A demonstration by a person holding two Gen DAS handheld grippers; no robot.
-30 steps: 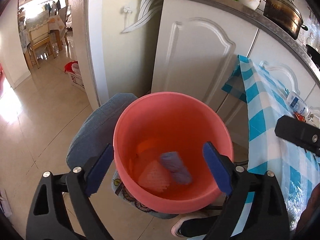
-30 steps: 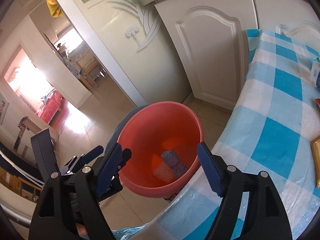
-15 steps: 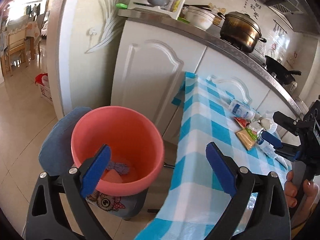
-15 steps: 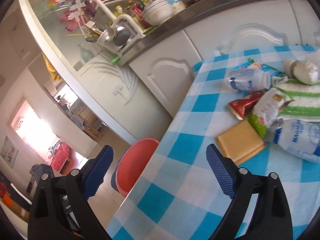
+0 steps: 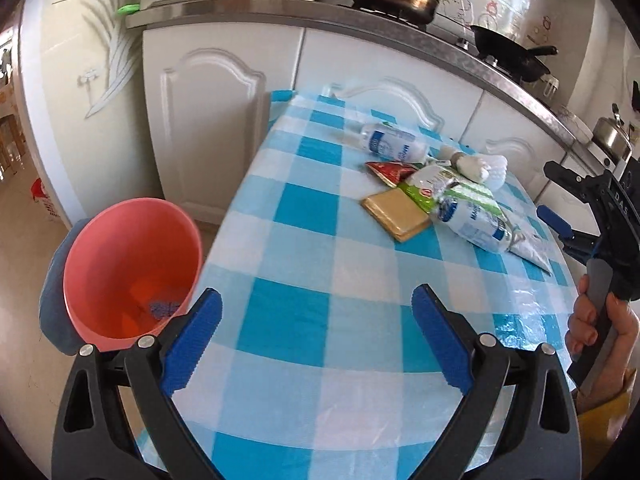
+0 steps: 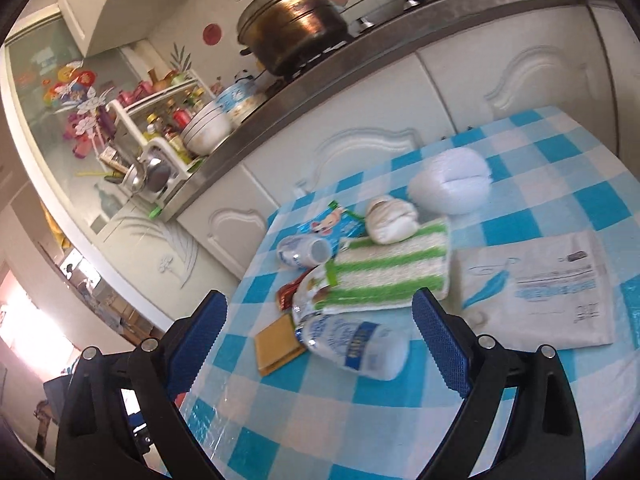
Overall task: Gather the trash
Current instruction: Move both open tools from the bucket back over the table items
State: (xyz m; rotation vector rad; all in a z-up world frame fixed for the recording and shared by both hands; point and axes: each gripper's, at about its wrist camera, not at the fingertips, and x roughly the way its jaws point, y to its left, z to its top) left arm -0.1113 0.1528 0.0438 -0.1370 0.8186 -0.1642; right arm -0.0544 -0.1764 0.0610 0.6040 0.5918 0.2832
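Swinging off the pink bucket (image 5: pixel 132 268) since a second ago: both wrist views then looked straight down into it, now both look across the blue-checked tablecloth (image 5: pixel 304 248). Left gripper (image 5: pixel 316 340) hangs over the near bare part of the cloth, jaws spread wide, nothing between the blue pads. Bucket now sits at the left edge of the left view, below the table rim on a blue-grey stool seat (image 5: pixel 54 280), with the blue-patterned scrap still lying in its bottom. Right gripper (image 6: pixel 320 344) also gaping wide and empty, wider than a second ago; in the left view it shows at far right, held by a hand (image 5: pixel 600 320).

Trash pile lies mid-table, well apart from the bucket: near plastic bottle (image 6: pixel 352 346) on its side just ahead of the right pads, tan flat pack (image 6: pixel 278 344) touching it, red wrapper (image 6: pixel 288 292), second bottle (image 6: pixel 302 252), green-striped cloth (image 6: pixel 392 272), white wad (image 6: pixel 390 220), white printed bag (image 6: pixel 536 296). Right view is slightly motion-blurred. Brass pot (image 6: pixel 292 20) on the counter behind.
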